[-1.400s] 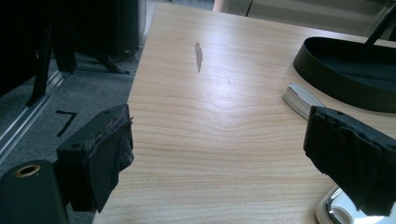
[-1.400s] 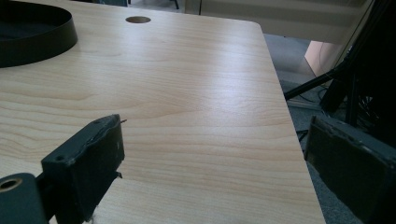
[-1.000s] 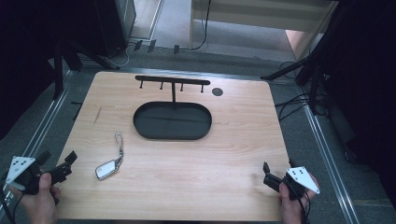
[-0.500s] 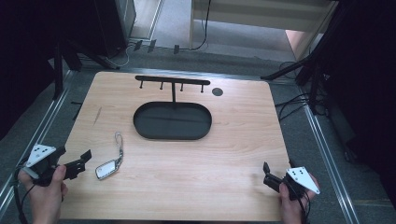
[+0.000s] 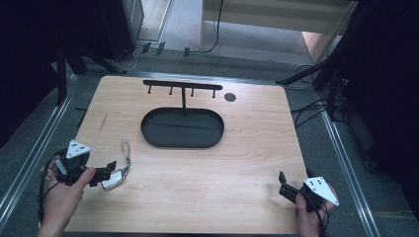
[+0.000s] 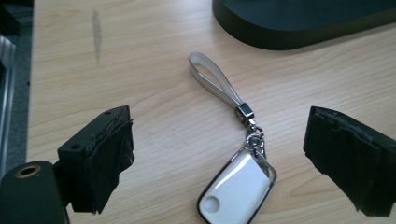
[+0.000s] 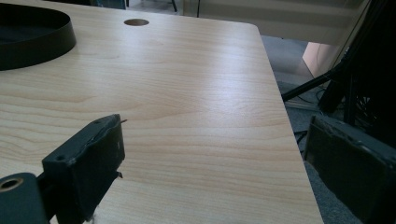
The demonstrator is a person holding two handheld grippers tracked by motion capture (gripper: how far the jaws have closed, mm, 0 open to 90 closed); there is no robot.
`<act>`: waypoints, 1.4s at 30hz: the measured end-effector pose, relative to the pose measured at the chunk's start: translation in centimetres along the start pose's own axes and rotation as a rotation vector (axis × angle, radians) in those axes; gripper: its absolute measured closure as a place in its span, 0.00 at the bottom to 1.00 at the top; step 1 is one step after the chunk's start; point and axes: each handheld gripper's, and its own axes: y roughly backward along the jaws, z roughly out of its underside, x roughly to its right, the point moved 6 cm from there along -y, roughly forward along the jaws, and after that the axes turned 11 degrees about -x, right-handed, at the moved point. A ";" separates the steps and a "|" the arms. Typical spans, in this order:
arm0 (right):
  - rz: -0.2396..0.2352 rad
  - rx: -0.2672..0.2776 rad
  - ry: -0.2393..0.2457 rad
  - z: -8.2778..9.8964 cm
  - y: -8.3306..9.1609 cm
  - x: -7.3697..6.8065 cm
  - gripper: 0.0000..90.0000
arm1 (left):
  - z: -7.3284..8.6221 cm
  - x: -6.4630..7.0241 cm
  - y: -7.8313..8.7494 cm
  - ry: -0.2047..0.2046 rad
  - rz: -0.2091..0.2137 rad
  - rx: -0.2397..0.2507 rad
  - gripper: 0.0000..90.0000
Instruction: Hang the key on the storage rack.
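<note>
A white key fob (image 5: pixel 116 178) with a black rim lies flat near the table's front left, its grey strap loop (image 5: pixel 126 150) stretched toward the tray. In the left gripper view the key fob (image 6: pixel 236 189) sits between the two jaws, nearer the right one, with the strap loop (image 6: pixel 212 77) ahead. My left gripper (image 5: pixel 108 173) is open around the fob, and my left gripper (image 6: pixel 224 140) shows bare wood between each jaw and the fob. My right gripper (image 5: pixel 282 186) rests open at the front right corner, and my right gripper (image 7: pixel 219 149) has nothing between its jaws.
A black oval tray (image 5: pixel 182 145) sits mid-table with a black hook rack (image 5: pixel 183 85) standing at its far side. A dark round hole (image 5: pixel 230 97) marks the table behind the tray. The table edge (image 7: pixel 285 116) drops off beside the right gripper.
My left gripper has moved right from the table's front left edge until its open jaws straddle the key fob. The right gripper has stayed put.
</note>
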 end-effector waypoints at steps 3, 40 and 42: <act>-0.001 0.000 0.001 0.0 0.0 0.0 0.05 | -0.7 0.6 0.0 -0.030 0.001 -0.040 0.10; -0.010 -0.002 0.003 0.0 0.0 0.0 0.06 | -4.2 3.3 -6.7 0.139 0.034 -0.516 0.51; -0.010 -0.003 0.003 0.0 0.0 0.0 0.06 | -4.1 3.3 -7.3 0.145 0.031 -0.547 0.55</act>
